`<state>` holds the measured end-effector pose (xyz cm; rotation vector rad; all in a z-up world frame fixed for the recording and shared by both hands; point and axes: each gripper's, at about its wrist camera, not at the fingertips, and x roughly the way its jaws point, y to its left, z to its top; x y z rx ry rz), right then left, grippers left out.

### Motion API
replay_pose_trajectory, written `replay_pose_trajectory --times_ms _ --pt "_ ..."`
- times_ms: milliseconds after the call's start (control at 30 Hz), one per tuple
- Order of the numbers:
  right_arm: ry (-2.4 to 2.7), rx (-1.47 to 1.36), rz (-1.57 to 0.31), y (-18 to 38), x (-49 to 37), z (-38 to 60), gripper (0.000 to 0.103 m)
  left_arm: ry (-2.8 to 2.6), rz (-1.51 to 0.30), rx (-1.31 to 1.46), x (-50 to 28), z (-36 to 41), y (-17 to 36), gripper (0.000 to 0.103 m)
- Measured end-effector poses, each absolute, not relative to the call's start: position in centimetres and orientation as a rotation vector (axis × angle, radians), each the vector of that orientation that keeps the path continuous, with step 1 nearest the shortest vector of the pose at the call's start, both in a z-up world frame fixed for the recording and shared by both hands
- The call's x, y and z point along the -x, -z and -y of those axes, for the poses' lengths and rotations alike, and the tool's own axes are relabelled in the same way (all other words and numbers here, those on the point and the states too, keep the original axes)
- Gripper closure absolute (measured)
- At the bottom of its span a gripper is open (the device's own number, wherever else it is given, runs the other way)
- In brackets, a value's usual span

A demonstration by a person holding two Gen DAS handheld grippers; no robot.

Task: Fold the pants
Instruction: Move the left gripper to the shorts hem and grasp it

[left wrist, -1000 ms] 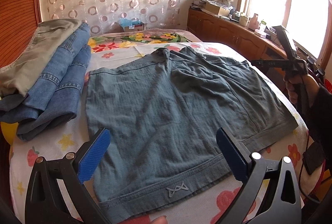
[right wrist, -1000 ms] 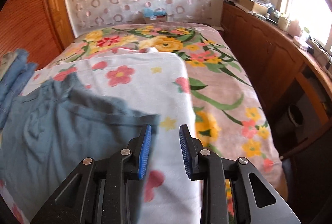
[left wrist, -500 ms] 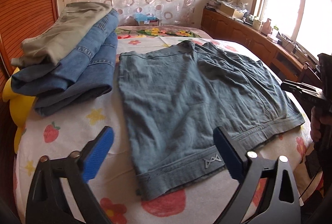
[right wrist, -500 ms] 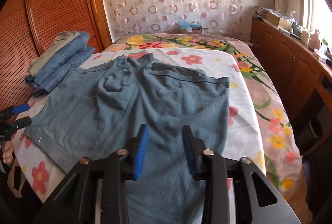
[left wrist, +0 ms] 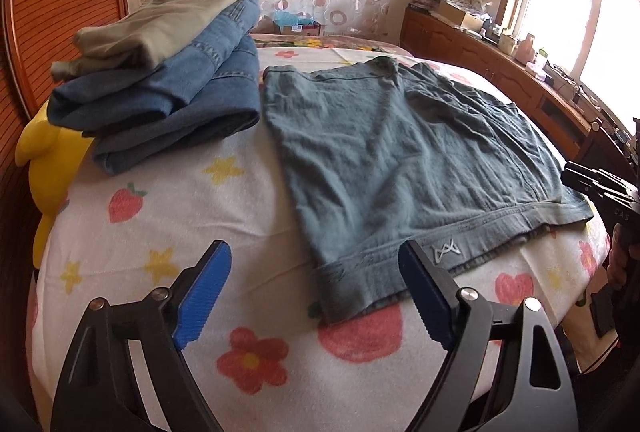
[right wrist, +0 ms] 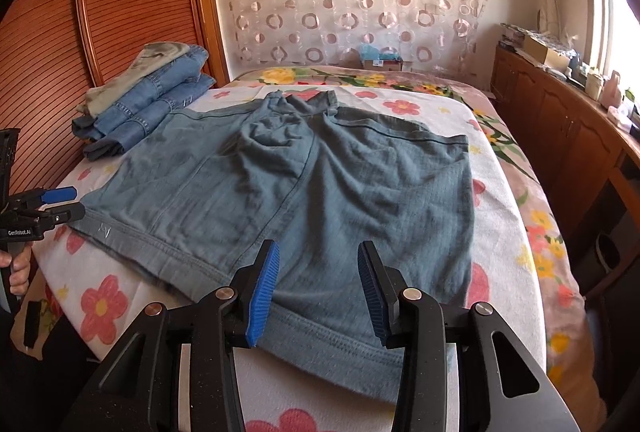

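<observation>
A pair of grey-blue pants (right wrist: 304, 192) lies spread flat on a bed covered by a white blanket (left wrist: 168, 216) printed with flowers, stars and strawberries. The waistband runs along the near edge of the bed, with a small stitched logo (left wrist: 446, 251) on it.

The left gripper (left wrist: 316, 288) hangs just above the blanket at the near left corner of the pants. Its blue-padded jaws stand wide apart and have just been closing a little; the corner of the waistband lies below the gap, but the pads do not press on it. The right gripper (right wrist: 316, 286) hovers over the waistband further along the near edge, jaws about half open after widening slightly, with cloth below them and nothing gripped. A hand (right wrist: 18, 272) holds the left tool's handle.

Beside the pants, toward the wooden headboard, sits a stack of folded clothes (left wrist: 160, 72): blue jeans with an olive garment on top. A yellow soft toy (left wrist: 52, 160) peeks out under the stack.

At the far end of the bed, against the circle-patterned curtain, stands a small cardboard box (right wrist: 382, 62) with something light blue in it; I cannot tell what. A wooden cabinet (right wrist: 560, 128) under the window carries cluttered small items and another box.
</observation>
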<state>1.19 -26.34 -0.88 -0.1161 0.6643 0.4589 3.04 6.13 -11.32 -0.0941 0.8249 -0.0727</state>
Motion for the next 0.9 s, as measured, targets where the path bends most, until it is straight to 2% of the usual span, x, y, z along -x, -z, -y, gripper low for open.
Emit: replay_pose_trajectory --times_ms 33,67,100,133,267,567,833,867,900 --pt "-0.457 0.119 -0.666 0.9 -1.3 26.1 0.055 0.074 -0.826 0.097 -2.9 -6.2 11.4 0.021" --pt "-0.457 0.117 -0.664 0.9 -1.3 26.3 0.046 0.073 -0.829 0.1 -2.8 -6.3 11.4 0.022" --pt "-0.459 0.114 -0.664 0.9 -1.3 26.4 0.046 0.072 -0.828 0.101 -2.7 -6.4 11.4 0.026" --pt "-0.461 0.11 -0.665 0.9 -1.1 26.2 0.046 0.072 -0.826 0.103 -2.6 -6.5 11.4 0.03" --pt "-0.45 0.103 -0.664 0.8 -1.3 25.6 0.046 0.09 -0.836 0.117 -2.2 -6.5 11.7 0.034" --pt "-0.447 0.088 -0.669 1.1 -1.1 25.7 0.045 0.117 -0.826 0.124 -1.8 -6.3 11.8 0.055" --pt "-0.436 0.071 -0.683 1.5 -1.3 26.3 0.045 0.143 -0.814 0.11 -1.8 -5.4 11.7 0.081" --pt "-0.434 0.066 -0.686 1.6 -1.4 26.3 0.045 0.143 -0.811 0.106 -1.8 -5.3 11.6 0.082" --pt "-0.434 0.063 -0.688 1.7 -1.4 26.5 0.045 0.146 -0.808 0.107 -1.9 -5.2 11.5 0.09"
